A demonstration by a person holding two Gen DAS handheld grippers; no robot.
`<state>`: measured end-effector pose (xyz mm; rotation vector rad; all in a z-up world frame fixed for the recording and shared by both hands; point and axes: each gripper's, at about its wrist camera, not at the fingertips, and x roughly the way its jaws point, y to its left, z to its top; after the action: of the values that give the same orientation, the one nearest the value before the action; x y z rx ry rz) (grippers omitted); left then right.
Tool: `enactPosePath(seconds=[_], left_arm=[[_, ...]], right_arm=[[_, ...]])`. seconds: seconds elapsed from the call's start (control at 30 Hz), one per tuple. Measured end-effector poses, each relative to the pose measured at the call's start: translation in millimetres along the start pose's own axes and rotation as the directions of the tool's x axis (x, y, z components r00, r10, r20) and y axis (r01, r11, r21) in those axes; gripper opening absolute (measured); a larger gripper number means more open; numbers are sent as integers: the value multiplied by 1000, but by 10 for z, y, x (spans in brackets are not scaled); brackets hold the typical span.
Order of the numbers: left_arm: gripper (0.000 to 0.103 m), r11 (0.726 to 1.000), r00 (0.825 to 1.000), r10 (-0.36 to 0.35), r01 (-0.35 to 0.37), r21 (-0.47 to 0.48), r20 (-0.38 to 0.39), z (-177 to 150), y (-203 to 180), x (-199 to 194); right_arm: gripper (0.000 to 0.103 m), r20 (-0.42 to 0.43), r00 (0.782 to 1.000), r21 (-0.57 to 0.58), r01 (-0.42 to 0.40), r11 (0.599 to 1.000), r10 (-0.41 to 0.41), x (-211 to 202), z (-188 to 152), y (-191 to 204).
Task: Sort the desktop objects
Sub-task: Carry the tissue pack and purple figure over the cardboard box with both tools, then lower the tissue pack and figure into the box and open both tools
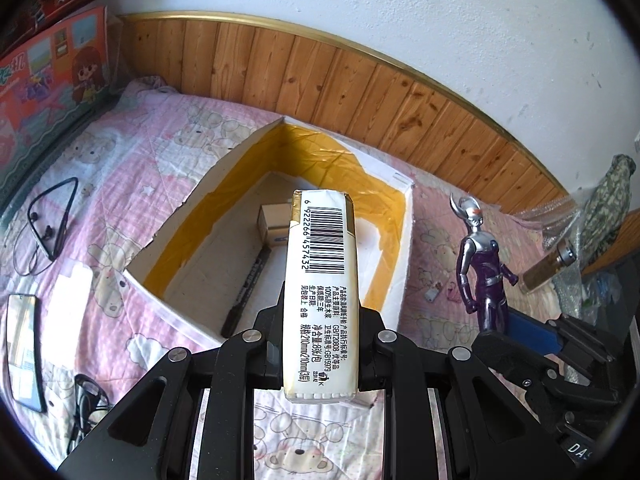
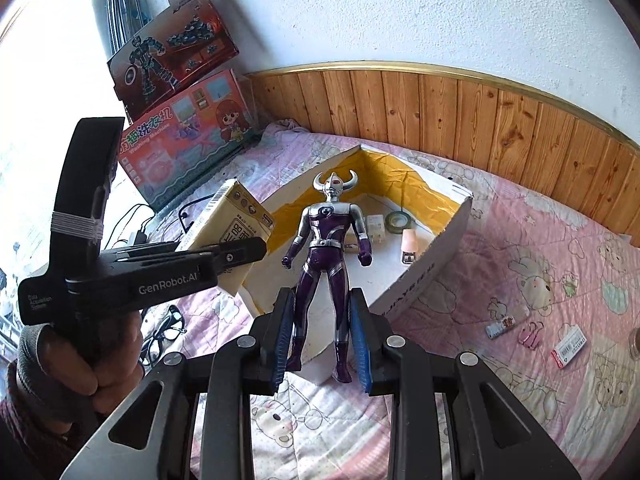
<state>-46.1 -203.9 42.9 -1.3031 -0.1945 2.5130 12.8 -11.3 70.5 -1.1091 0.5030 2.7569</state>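
We keep the open white cardboard box with yellow-taped walls (image 1: 404, 248) centred on the pink quilt, reachable for both hands. Our left gripper (image 1: 320, 344) is clamped on the cream tissue pack with barcode (image 1: 320, 280), held lengthwise above the box's near wall. Our right gripper (image 2: 320, 336) pinches the purple-and-silver horned figure (image 2: 326, 248) by its legs, upright over the near corner, probably for dropping in.

- Between my left claw's (image 1: 320, 344) matt black jaws, the tissue pack (image 1: 320, 280) shows glossy plastic wrap.
- In my right claw (image 2: 322, 344), the figure (image 2: 326, 256) gleams, probably chrome-painted plastic.
- Beneath both, the quilt (image 2: 520, 264) is soft matt cloth.
- Ahead, the box (image 1: 400, 248) is rough cardboard with shiny tape.
- Beyond, the panelling (image 2: 480, 108) looks like varnished wood.
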Motion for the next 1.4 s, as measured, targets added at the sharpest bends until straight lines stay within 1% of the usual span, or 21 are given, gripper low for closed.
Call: enactPosePath(seconds=[0.17,0.3,0.47,0.6,0.77,0.9,1.07,1.2,1.3,1.33,1.37,1.4], left_arm=[[23,1000,999,25,-24,15,-32,40,48,176],[23,999,997,20,-22,-25,-73,86,155,364],[23,997,992,52,-58,-47,-113,123,264,588],[23,996,986,79,-85,-31,-144,132,266,739],[23,994,976,102,-107,-17,-193,129,251,898],[23,994,969,96,-104,-23,-229,111,244,1008],[23,995,957,61,-79,-54,-285,89,258,1134],[24,995,951,70,-86,-40,-300,81,210,1166],[25,995,948,82,-96,-31,-307,80,186,1187],[26,994,946,89,-104,-30,-310,82,185,1193],[31,994,944,93,-108,-31,-316,87,186,1208],[34,993,942,94,-111,-35,-324,89,193,1219]], right_arm=[[29,-33,999,-29,11,1000,-12,242,154,33],[29,-71,997,-26,15,1000,-17,483,250,-11],[29,-117,993,-38,26,999,-31,761,329,-56],[29,-156,986,-60,44,997,-52,965,370,-77],[29,-216,973,-102,57,993,-78,1208,371,-106],[29,-267,958,-132,71,989,-104,1401,358,-148],[29,-329,937,-125,79,989,-117,1606,340,-280],[29,-363,925,-113,79,990,-115,1702,356,-368],[29,-369,921,-113,90,990,-126,1741,374,-396],[29,-369,920,-111,93,989,-128,1751,381,-402],[29,-369,920,-109,96,989,-130,1758,388,-407],[29,-369,920,-107,100,989,-133,1761,393,-413]])
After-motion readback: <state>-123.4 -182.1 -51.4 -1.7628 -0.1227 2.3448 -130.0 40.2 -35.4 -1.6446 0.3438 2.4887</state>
